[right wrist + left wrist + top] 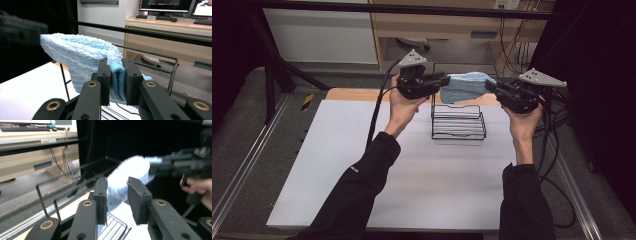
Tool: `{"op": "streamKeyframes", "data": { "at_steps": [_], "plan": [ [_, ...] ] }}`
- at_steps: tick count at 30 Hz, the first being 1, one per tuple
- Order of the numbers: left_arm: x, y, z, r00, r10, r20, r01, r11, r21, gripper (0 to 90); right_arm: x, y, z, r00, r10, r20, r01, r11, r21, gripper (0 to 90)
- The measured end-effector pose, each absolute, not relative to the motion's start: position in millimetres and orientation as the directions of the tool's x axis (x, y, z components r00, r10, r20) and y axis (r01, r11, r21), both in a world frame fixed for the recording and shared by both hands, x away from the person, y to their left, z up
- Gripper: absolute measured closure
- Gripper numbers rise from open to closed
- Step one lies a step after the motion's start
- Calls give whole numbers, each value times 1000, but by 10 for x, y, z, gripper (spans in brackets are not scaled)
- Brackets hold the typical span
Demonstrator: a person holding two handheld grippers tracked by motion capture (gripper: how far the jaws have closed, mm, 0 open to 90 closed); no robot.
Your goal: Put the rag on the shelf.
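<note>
A person holds a folded light-blue towel (466, 86) in the air between two claws, above a black wire rack (458, 122) that stands on the white desk (337, 165). In the high view the towel hangs at about 12 o'clock from the rack, clear of the desk top, stretched roughly level from one claw to the other.

The left claw (443, 80) comes in from 9 o'clock of the towel, gripped in the person's left hand (404, 107), with a grey three-cornered plate on top. In the left gripper view its jaws stand apart with the towel's end between them: the cloth lies against the left pad (102, 195), while a gap shows before the right pad (136, 197), so this claw is partly open and does not pinch the towel.

The right claw (490, 87) comes in from 3 o'clock of the towel, held in the right hand (524, 125). In the right gripper view its two pads (105, 80) press on a folded edge of the towel (82, 60) from both sides, the cloth bunched and squeezed between them, so this claw has a firm hold. The rest of the towel fans out toward 10 o'clock in that view, with the rack's upper wire behind it.

Both forearms wear black sleeves (357, 195), and black cables trail from each claw.
</note>
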State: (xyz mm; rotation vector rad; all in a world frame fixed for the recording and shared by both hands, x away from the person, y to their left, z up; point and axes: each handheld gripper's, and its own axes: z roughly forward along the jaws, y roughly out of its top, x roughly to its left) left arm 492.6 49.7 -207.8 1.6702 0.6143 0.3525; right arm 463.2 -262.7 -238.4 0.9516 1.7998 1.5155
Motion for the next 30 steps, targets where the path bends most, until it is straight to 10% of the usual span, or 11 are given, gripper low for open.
{"op": "streamKeyframes", "data": {
  "at_steps": [16,30],
  "plan": [
    [4931,329,-2133,799,589,-124,282,-184,942,864,4597,-2649,-2426,-583,812,-6,148,113,982,745],
    [4930,306,-2311,801,587,-114,298,-226,927,888,4470,-2620,-2286,-588,809,-5,120,93,988,467]
  ]
}}
